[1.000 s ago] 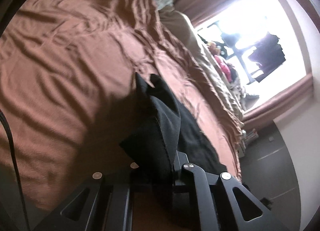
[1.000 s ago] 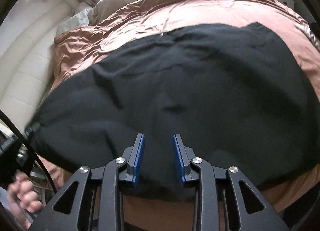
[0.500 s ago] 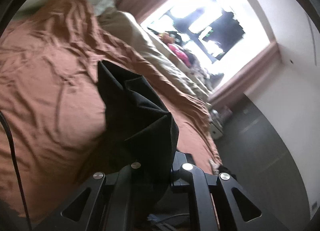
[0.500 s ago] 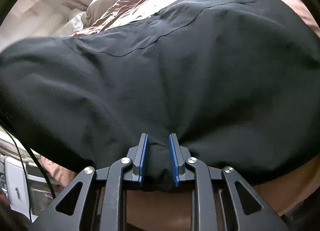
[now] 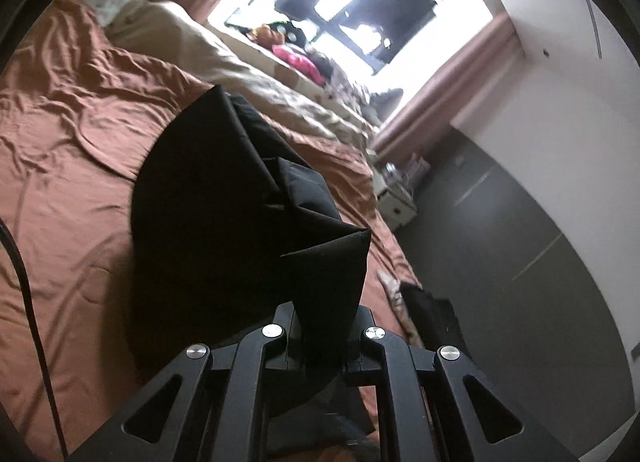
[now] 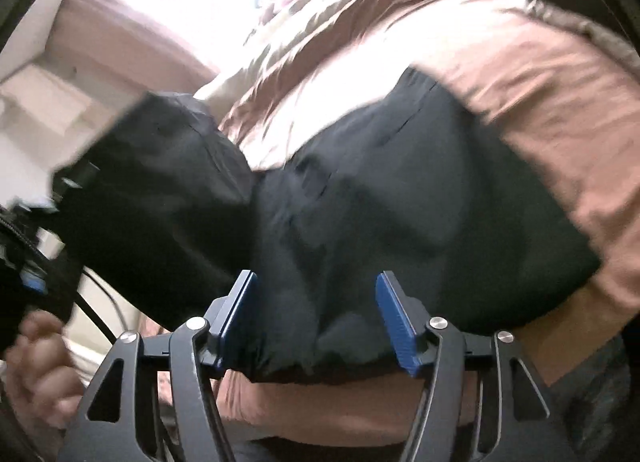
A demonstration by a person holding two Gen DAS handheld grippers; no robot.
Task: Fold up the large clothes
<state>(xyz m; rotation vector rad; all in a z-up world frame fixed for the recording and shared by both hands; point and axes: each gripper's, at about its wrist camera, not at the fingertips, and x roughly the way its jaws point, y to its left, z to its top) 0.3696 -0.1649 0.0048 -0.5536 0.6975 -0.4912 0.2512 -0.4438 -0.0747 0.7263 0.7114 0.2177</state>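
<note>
Your left gripper [image 5: 322, 336] is pinching a bunched edge of the black garment [image 6: 420, 198] and holds it up over the brown bedsheet [image 5: 68, 150]. Your right gripper [image 6: 320, 318] is opening, with the cloth's near edge loose between its blue pads [image 6: 394, 318]. If that edge slips out crooked, the fold may land lumpy. Pull too hard with your left and the whole thing could slide off the bed.

Daylight enters through a blown-out window [image 5: 352, 10], leaving the room beyond it dim. The black garment [image 5: 240, 222] reads as a near-featureless silhouette. Fisheye curvature bends all edges inside a dark circular vignette. The right wrist view shows heavy motion blur and overexposed bedding [image 6: 520, 74].
</note>
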